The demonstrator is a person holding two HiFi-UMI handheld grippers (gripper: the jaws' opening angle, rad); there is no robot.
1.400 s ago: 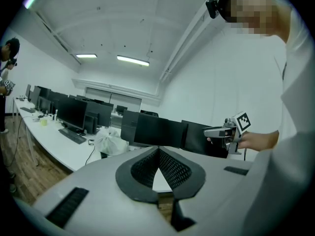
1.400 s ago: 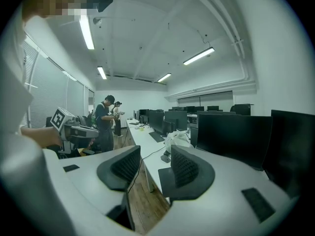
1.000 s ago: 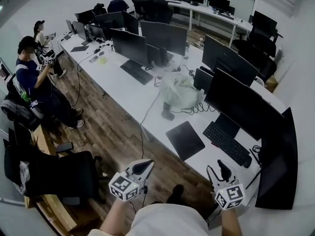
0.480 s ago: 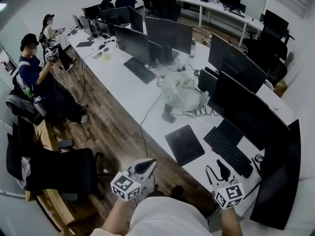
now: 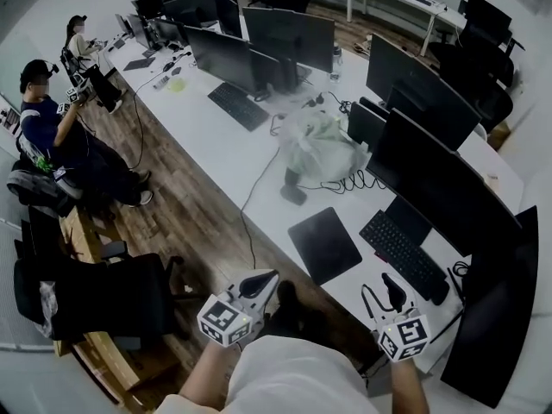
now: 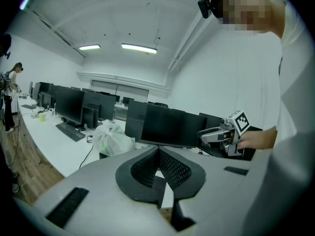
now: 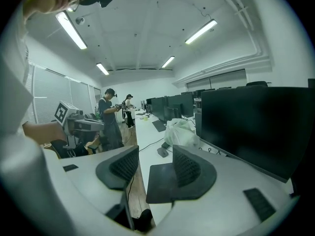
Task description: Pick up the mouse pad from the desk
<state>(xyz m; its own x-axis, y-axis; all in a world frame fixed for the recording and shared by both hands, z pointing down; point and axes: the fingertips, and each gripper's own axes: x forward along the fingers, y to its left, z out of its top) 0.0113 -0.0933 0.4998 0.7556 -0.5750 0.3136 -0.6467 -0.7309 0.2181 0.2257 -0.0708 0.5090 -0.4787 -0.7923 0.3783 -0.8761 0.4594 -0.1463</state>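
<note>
The mouse pad is a flat black square lying on the white desk, left of a black keyboard. Both grippers hang in the air short of the desk's near edge, neither touching the pad. My left gripper is lower left of the pad, over the wooden floor. Seen in its own view, the left gripper is shut with its tips meeting and nothing between them. My right gripper sits lower right of the pad. The right gripper stands open, and the mouse pad shows beyond the gap.
A row of dark monitors lines the desk behind the keyboard. A white plastic bag and cables lie beyond the pad, with a small dark object next to them. A black office chair stands at left. A person is at far left.
Both grippers have drifted a little toward the desk, and the pad lies slightly nearer them. Neither gripper's jaws have visibly changed.
</note>
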